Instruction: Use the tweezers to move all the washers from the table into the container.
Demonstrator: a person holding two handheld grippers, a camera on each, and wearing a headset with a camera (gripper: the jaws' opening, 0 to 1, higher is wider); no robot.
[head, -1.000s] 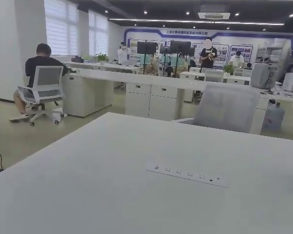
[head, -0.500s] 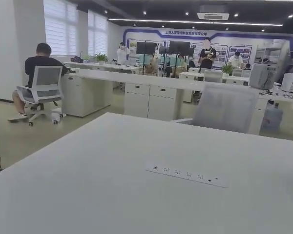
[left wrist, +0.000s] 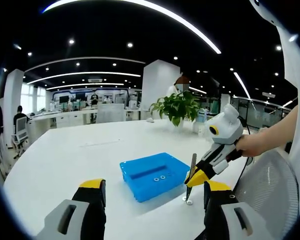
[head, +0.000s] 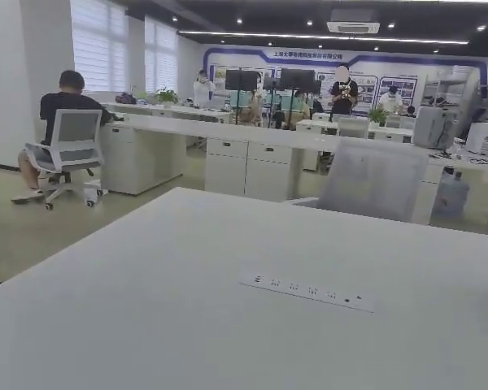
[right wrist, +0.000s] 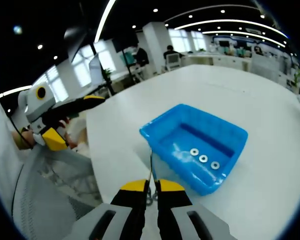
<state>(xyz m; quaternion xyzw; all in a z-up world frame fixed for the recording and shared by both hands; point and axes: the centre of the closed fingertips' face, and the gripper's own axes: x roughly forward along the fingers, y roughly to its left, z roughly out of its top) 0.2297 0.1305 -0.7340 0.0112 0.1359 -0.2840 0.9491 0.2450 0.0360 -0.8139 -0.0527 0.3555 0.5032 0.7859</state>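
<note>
Pick-up step in hand. The right gripper [right wrist: 152, 186], jaws pressed together on slim metal tweezers [left wrist: 192, 167], points their tips at a small flat washer [left wrist: 189, 202] on the smooth white table [head: 187, 309], just beside the blue plastic container [right wrist: 180, 167]. Three washers [right wrist: 203, 158] lie inside. The left gripper [left wrist: 154, 187] is spread and empty. The next move probably needs a fine pinch on the thin ring.
</note>
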